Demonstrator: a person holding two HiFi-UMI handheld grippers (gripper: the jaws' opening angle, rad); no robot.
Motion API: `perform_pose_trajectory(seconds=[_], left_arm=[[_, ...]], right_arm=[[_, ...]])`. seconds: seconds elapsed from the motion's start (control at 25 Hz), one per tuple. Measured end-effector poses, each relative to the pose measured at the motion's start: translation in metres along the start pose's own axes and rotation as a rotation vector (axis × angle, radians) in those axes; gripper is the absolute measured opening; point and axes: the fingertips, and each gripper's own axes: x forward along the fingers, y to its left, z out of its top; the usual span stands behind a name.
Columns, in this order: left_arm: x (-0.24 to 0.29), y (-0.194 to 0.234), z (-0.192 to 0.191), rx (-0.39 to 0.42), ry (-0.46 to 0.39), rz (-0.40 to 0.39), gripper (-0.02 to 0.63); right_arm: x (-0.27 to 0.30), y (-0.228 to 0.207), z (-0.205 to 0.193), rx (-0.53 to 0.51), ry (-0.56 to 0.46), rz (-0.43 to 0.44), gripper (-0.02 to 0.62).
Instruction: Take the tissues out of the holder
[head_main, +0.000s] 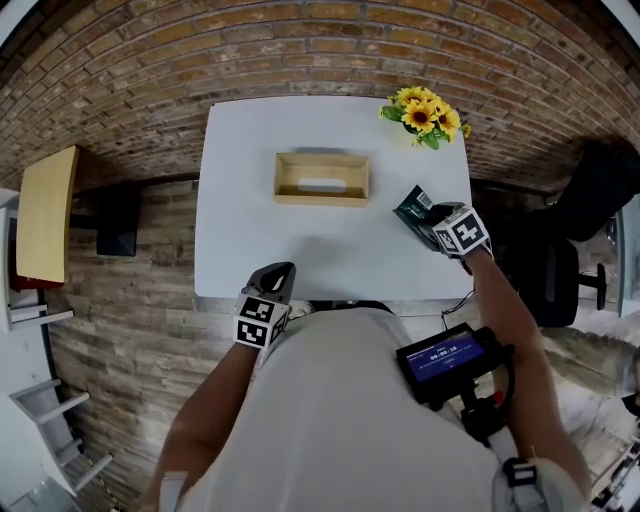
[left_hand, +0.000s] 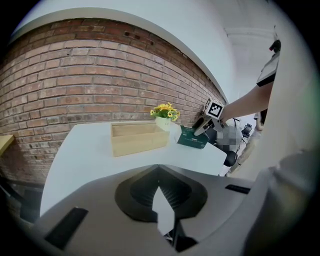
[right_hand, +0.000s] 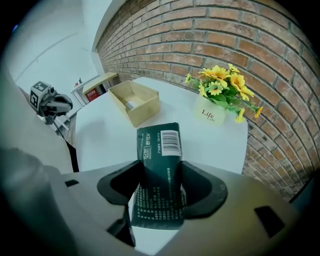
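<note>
The open wooden holder (head_main: 322, 178) (left_hand: 139, 138) (right_hand: 135, 104) stands on the white table (head_main: 300, 250), a little behind its middle. A pale patch shows on its floor. My right gripper (head_main: 425, 222) (right_hand: 160, 170) is over the table's right side and is shut on a dark green tissue pack (head_main: 413, 208) (right_hand: 160, 165), held lengthwise between the jaws and lifted clear of the holder. The left gripper view also shows that pack (left_hand: 193, 137) to the right of the holder. My left gripper (head_main: 278, 275) (left_hand: 159, 170) hangs at the table's near edge, shut and holding nothing.
A white pot of yellow flowers (head_main: 422, 115) (right_hand: 222, 90) stands at the table's far right corner, just behind the held pack. A brick wall runs behind the table. A black chair (head_main: 590, 230) is at the right, a yellow board (head_main: 45, 215) at the left.
</note>
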Motion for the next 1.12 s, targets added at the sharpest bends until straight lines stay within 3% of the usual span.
perform_pose_trajectory(seconds=[0.12, 0.32, 0.56, 0.88, 0.92, 1.0, 1.12], left_arm=[[0.001, -0.002, -0.001, 0.001, 0.007, 0.006, 0.008], [0.009, -0.009, 0.003, 0.0, 0.016, 0.003, 0.008], [0.018, -0.017, 0.014, 0.023, 0.023, -0.008, 0.008], [0.03, -0.022, 0.028, 0.06, 0.031, -0.026, 0.008], [0.031, -0.022, 0.031, 0.061, 0.026, -0.027, 0.008], [0.032, -0.021, 0.035, 0.062, 0.017, -0.03, 0.008], [0.032, -0.022, 0.04, 0.069, 0.006, -0.041, 0.008]], right_arm=[[0.001, 0.0, 0.001, 0.027, -0.021, 0.026, 0.255], [-0.001, -0.001, 0.003, -0.001, -0.07, -0.024, 0.302], [-0.009, 0.002, 0.01, -0.031, -0.119, -0.019, 0.342], [-0.04, -0.004, 0.031, 0.008, -0.305, -0.045, 0.337], [-0.045, -0.005, 0.034, 0.009, -0.333, -0.059, 0.324], [-0.058, -0.01, 0.04, 0.017, -0.393, -0.102, 0.233], [-0.08, -0.014, 0.049, 0.05, -0.49, -0.173, 0.055]])
